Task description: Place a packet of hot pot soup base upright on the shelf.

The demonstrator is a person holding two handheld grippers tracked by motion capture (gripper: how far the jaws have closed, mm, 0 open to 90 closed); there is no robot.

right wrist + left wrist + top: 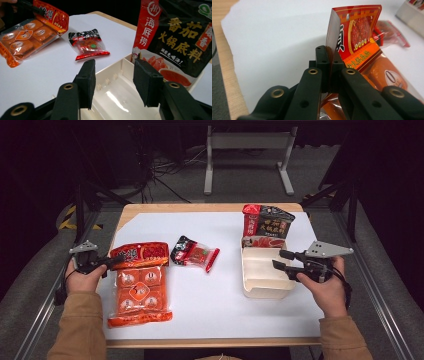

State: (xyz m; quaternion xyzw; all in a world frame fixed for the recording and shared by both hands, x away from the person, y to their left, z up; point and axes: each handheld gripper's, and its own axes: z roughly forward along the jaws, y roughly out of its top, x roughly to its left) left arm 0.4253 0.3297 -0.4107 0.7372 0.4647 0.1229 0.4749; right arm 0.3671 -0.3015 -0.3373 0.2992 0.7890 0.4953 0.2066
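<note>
A large orange packet [139, 285] of several round pieces lies at the left of the white mat. My left gripper [117, 260] is shut on its red header edge, and that end is lifted and folded upright [362, 37] while the rest stays on the mat. The left gripper's jaws [328, 53] pinch the film flat. My right gripper [279, 259] stands open over the right wall of a white box [262, 287], with nothing pressed between its jaws [113, 77]. A black-and-red sauce bag [180, 37] stands in the box's far end.
A small red-and-black packet [195, 253] lies on the mat between the orange packet and the box. The white mat [220, 310] covers most of a wooden table with metal rails on both sides. Behind the table stands a grey frame [248, 142].
</note>
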